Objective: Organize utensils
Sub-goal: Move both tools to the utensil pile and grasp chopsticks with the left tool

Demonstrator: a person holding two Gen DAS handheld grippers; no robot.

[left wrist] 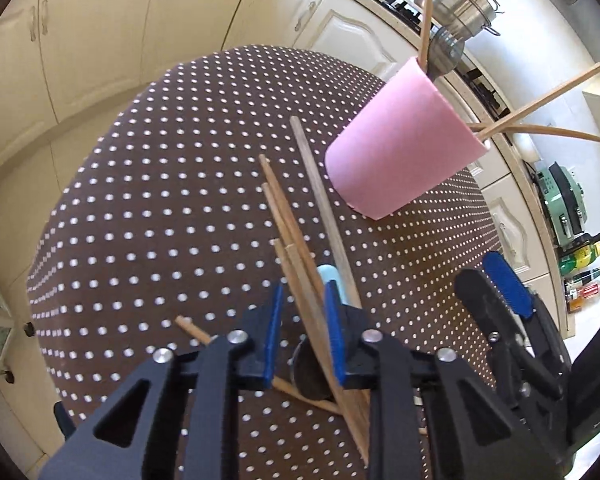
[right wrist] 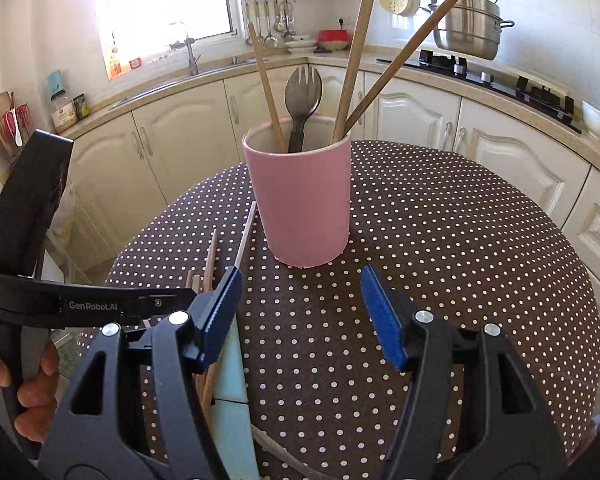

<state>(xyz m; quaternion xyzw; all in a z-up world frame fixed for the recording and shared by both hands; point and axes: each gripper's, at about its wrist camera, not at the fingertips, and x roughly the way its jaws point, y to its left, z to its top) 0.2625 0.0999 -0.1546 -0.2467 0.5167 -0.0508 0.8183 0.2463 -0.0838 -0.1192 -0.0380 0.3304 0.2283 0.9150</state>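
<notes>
The left gripper (left wrist: 304, 332) had narrowed around wooden chopsticks (left wrist: 296, 264); whether they were clamped was unclear. The right gripper (right wrist: 300, 312) stood apart, empty, facing the pink cup (right wrist: 300, 200).

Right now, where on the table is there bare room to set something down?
Free: the dotted cloth right of the pink cup, out to the table edge, and the strip between the cup and the right gripper. Crowded: left of the cup, where loose chopsticks lie under the left gripper.

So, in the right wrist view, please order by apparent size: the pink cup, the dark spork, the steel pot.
1. pink cup, clearly largest.
2. steel pot.
3. dark spork.
The pot stands far back, so its true size is unsure.
</notes>
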